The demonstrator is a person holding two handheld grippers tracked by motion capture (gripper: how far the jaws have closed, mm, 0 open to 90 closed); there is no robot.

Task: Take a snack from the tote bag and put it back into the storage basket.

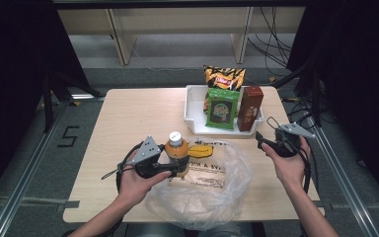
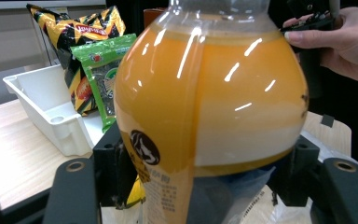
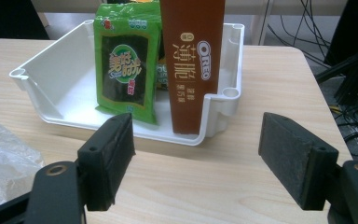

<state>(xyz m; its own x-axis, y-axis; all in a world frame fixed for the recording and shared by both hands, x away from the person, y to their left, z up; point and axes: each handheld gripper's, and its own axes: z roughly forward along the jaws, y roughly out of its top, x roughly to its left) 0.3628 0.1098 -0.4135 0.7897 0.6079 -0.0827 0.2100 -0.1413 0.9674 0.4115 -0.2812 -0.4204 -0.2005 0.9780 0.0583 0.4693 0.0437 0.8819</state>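
Clamping the juice bottle [image 2: 205,107], left gripper [image 1: 173,168] hides its base; right gripper [image 3: 198,158] gapes empty.

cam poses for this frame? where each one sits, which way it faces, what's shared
High view: above the person's side, looking forward and down on the table; both forearms, left gripper and right gripper show.
Left gripper view: rides the left gripper, facing the juice bottle clamped between its jaws.
Right gripper view: rides the right gripper, jaws open, facing the white tray.
Shared: both gripper views show the tray and the green packet.
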